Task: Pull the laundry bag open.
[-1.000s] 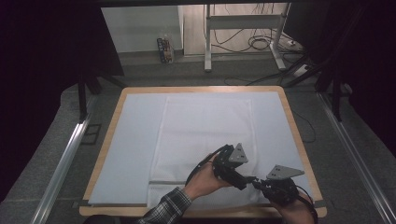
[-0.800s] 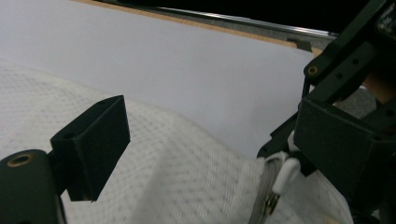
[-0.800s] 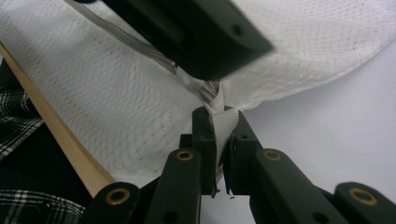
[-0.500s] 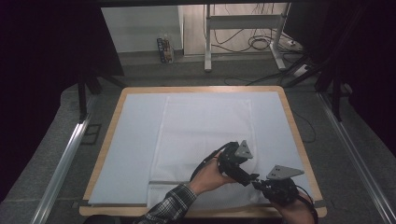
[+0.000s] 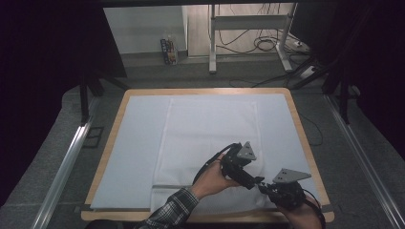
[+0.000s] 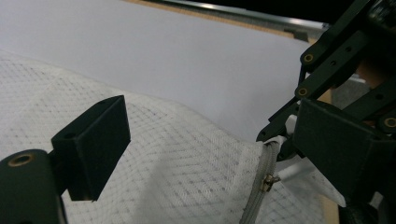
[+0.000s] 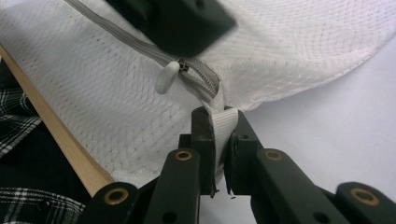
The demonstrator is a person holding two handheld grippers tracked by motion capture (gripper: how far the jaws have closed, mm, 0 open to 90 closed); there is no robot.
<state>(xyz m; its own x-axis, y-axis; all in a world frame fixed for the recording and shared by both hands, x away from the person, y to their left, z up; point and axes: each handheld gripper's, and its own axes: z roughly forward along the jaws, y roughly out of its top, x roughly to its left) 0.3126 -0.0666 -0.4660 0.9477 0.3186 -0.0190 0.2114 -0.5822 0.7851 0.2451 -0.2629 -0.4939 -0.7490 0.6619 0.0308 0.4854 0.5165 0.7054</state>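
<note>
Two black grippers meeting over a white mesh bag [image 5: 210, 138] at the near right corner of the table [image 5: 111, 129]. Nearest, right gripper [image 7: 219, 122] with hard, angular black jaws pressed together on a white woven tab [image 7: 221, 128] at the end of the bag's zip; brass-coloured pins on its linkage bars. Just beyond the tab, a grey zip [image 7: 140, 44] running along the bag's edge, with a smooth white teardrop-shaped pull [image 7: 166, 77] hanging from its small metal slider. Left gripper [image 6: 210, 135] with jaws spread wide, blocky matte pads either side of the corner of the bag, nothing between them pressed. Bag fabric fine, diamond-patterned netting, soft and slightly rumpled near the grip, lying flat farther off as a long pale rectangle. Beneath it, smooth white sheet [image 5: 138, 129] covering the tabletop, framed by a light wooden rim. Checked sleeve [image 5: 174, 207] at the near edge. Farther off, grey floor, metal rails and loose cables
</note>
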